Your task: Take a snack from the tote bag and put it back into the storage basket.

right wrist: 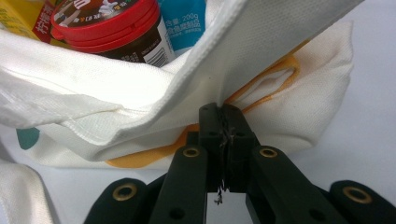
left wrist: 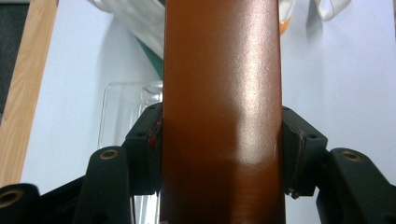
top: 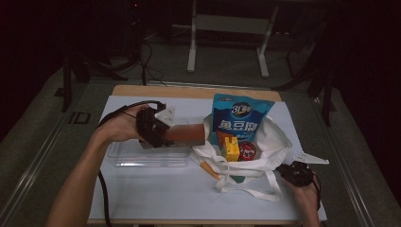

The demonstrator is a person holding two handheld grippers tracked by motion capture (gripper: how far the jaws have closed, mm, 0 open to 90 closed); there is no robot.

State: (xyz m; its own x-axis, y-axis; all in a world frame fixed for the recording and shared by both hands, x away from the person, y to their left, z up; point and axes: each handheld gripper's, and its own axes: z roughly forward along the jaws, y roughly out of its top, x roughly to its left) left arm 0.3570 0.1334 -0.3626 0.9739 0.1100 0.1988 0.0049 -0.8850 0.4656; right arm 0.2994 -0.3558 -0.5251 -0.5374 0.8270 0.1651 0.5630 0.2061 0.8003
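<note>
My left gripper (top: 163, 132) is shut on a long brown box (top: 185, 133), holding it level above a clear plastic tray (top: 124, 155), its far end pointing at the white tote bag (top: 274, 142). In the left gripper view the brown box (left wrist: 222, 93) is clamped between both pads of the left gripper (left wrist: 222, 154). My right gripper (top: 283, 169) is shut on the bag's near right rim. In the right gripper view the right gripper (right wrist: 223, 119) pinches the white tote bag (right wrist: 261, 51), holding its mouth open. Inside stand a blue snack pouch (top: 241, 118), a yellow box (top: 231, 149) and a red-lidded jar (top: 247, 151).
The white table cover (top: 156, 194) has free room in front of the tray and bag. The bag's loose straps (top: 246, 187) lie toward the front edge. The clear plastic tray (left wrist: 119, 112) lies under the box. A metal stand (top: 191, 42) is beyond the table.
</note>
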